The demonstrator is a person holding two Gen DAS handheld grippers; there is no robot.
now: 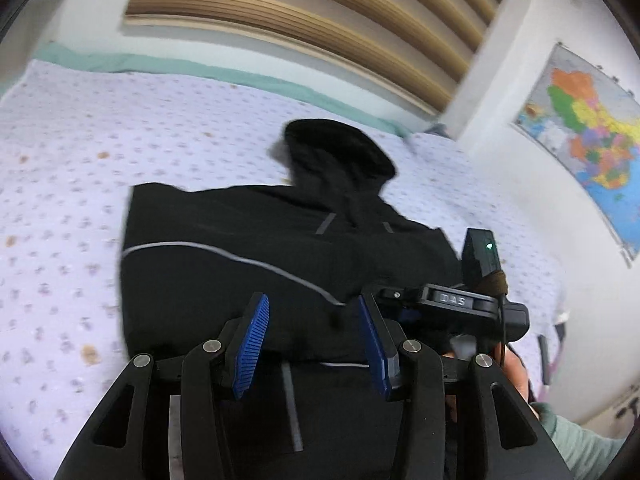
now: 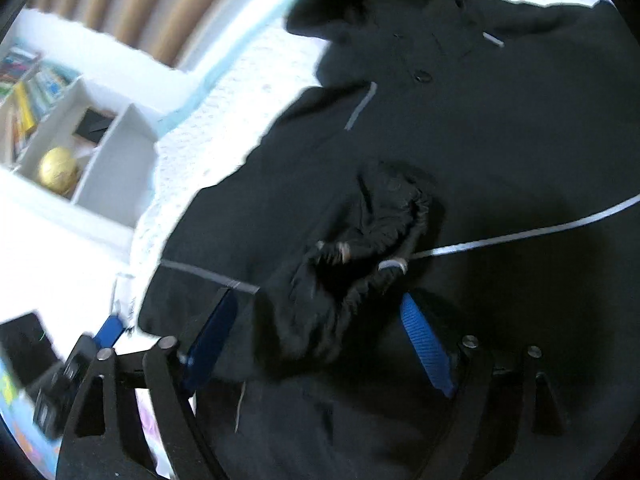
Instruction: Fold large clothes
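We see a black hooded jacket lying on a bed covered with a pale lilac dotted sheet. In the left wrist view the jacket's hood points away from us toward the wall, and a thin grey reflective stripe curves across the body. Our left gripper hangs over the near part of the jacket with its blue pads spread apart and nothing between them. The same view catches the right gripper's body at the right, low over the jacket's edge, with a green light on the small black box mounted above it; its fingertips are hidden here.

The right wrist view fills in that gap: the right gripper is also spread wide, and a bunched, gathered cuff of a sleeve lies between and just beyond its blue pads. Through the blur we cannot tell whether either pad touches the cloth. This view also shows a button near the collar and the grey stripe running off to the right.

Only the left view shows a colourful wall map and a slatted wooden headboard. Only the right view shows a white shelf unit holding books and a golden ball.
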